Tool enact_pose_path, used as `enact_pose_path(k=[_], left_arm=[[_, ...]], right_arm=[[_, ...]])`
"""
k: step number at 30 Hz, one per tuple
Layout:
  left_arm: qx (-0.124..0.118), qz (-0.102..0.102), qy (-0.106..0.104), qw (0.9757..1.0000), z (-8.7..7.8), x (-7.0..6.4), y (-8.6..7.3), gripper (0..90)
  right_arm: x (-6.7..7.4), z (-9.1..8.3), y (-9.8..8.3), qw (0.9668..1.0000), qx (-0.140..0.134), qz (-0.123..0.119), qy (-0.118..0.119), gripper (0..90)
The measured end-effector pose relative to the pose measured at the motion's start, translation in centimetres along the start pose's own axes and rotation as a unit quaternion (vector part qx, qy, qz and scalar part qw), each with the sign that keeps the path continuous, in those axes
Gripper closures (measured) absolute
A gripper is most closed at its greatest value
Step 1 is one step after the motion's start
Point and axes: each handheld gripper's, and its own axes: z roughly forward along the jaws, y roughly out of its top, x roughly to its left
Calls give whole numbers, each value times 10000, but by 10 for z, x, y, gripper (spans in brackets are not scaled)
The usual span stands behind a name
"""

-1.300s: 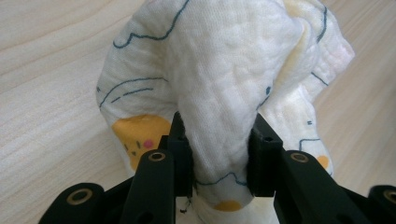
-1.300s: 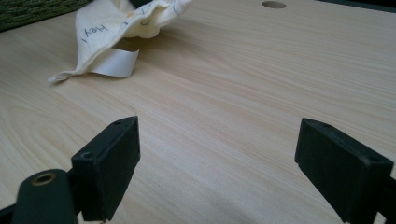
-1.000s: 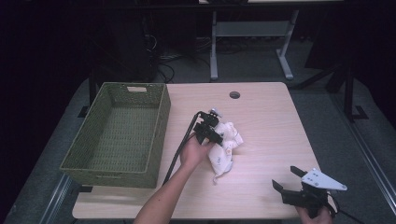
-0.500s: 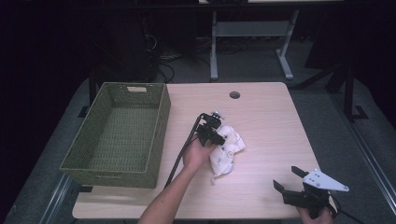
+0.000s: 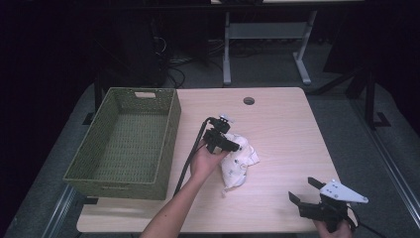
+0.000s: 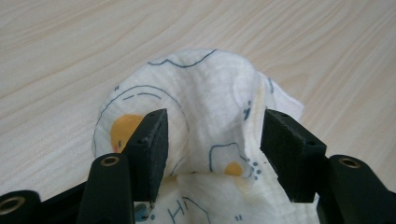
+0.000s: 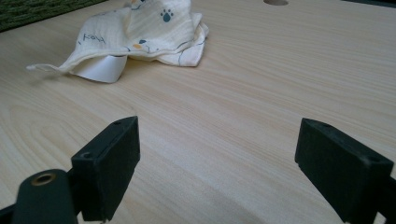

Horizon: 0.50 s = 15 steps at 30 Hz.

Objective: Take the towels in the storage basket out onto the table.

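Two fingers [image 6: 152,149] just opening, astride crumpled cloth [image 6: 205,107].

The left gripper [image 5: 236,145] has just been opening its jaws: they now stand apart on either side of a raised fold of the white printed cloth [image 6: 205,107], the right-hand pad clear of the fabric and the left-hand one at most brushing it, where a second ago they were nearly closed. The hand [image 5: 207,161] carrying this gripper sits slightly nearer the person's edge of the bench [image 5: 297,124] than before. The cloth, bunched up under the gripper earlier, now lies a little looser and flatter, its lower end spread toward the front of the bench.
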Motion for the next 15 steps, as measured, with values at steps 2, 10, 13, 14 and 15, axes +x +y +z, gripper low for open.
enact_pose_path(k=[2,10,13,14,15], left_arm=[[-85,17,-116,9999,-4,0,-1,364],[-247,41,-343,9991,-7,-2,-6,303],[-303,62,-396,9987,-7,-2,-10,280],[-323,75,-408,9986,-7,-3,-11,274],[-320,95,-417,9986,-7,-3,-11,270]], right_arm=[[0,1,0,10000,48,23,9,136],[2,3,1,10000,58,-2,-21,136],[3,5,1,10000,69,-63,-15,136],[4,5,0,9999,87,-72,-11,136],[4,5,0,9999,104,-63,-9,136]])
